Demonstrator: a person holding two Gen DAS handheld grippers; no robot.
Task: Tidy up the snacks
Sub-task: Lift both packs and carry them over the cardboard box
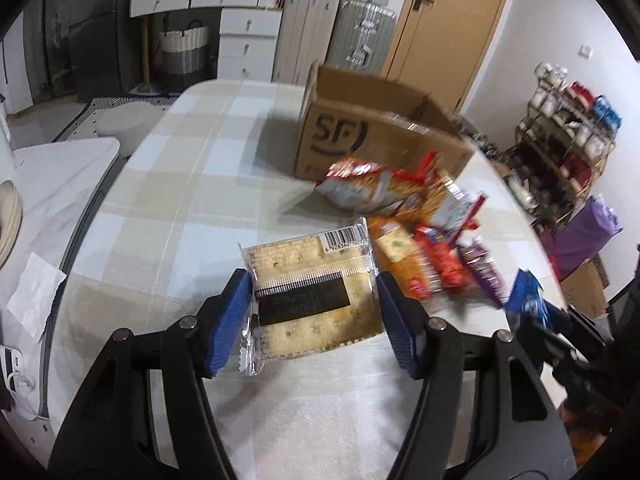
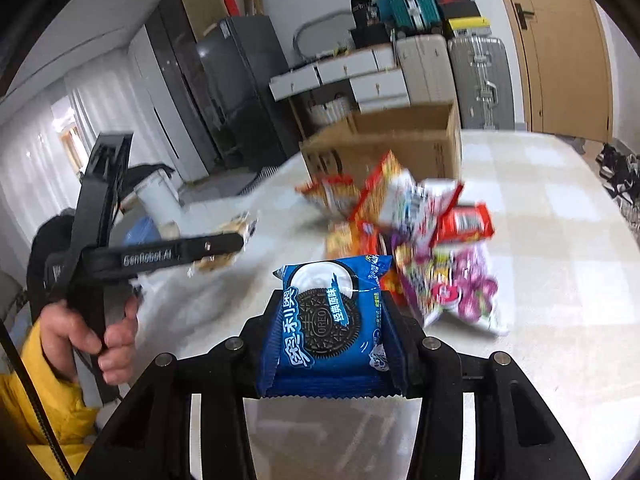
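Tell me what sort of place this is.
Most likely a lived-in home, a dining or living area. A table with a checked tablecloth bears the snacks, a fridge stands by the wall, and suitcases and a white drawer unit stand beside a wooden door.

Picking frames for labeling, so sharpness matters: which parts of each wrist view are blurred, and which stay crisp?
Left wrist view: the cracker pack in the left gripper is crisp; the snack pile and cardboard box are smeared. Right wrist view: the Oreo pack in the right gripper is sharp; the pile and box are blurred.
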